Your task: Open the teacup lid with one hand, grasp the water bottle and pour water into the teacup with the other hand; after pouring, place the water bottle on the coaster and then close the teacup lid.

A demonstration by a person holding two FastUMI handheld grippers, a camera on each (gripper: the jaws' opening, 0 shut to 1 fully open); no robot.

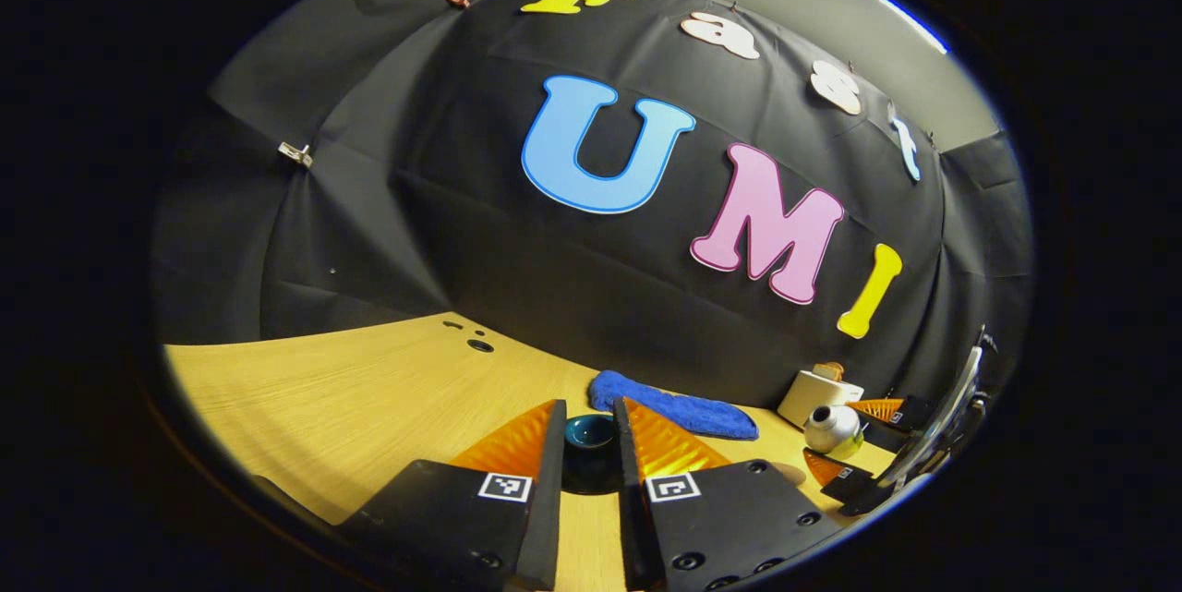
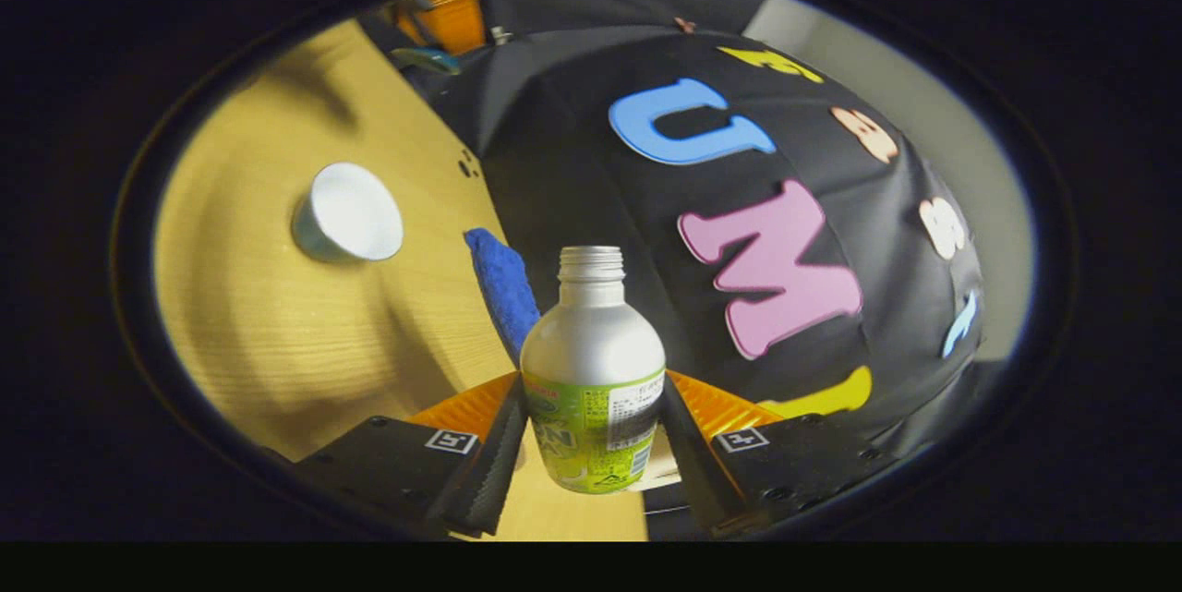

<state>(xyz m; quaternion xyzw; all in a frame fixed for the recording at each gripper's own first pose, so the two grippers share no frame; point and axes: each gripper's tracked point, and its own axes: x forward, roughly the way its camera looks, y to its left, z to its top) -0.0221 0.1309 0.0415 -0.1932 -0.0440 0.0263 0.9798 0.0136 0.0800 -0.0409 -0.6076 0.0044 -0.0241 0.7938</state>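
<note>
Clamping the lower body of a silver metal water bottle with a green label (image 2: 593,389), the right gripper (image 2: 591,449) has its jaws closed against both sides of it, as the right gripper view shows. The bottle's threaded neck is uncapped and points away from the camera, and its base hangs clear above the pale wood-grain worktop (image 2: 277,343). Farther off in this view lies a white round teacup (image 2: 349,211) on the worktop, its pale open mouth turned toward the camera and no lid on it. Between the cup and the bottle, along the foot of the black cloth wall, lies a folded blue cloth (image 2: 503,283).

In the left gripper view, the left gripper (image 1: 591,463) has its jaws drawn close together around a small dark round teacup lid (image 1: 591,452) with a teal hollow top; whether both sides press on it cannot be told. Beyond it the blue cloth (image 1: 674,409) lies against the wall. To the right of it stands a white cylindrical holder (image 1: 817,393), and just in front of that the bottle (image 1: 831,430) is seen tilted, mouth toward the camera, between the other gripper's jaws (image 1: 854,440).
</note>
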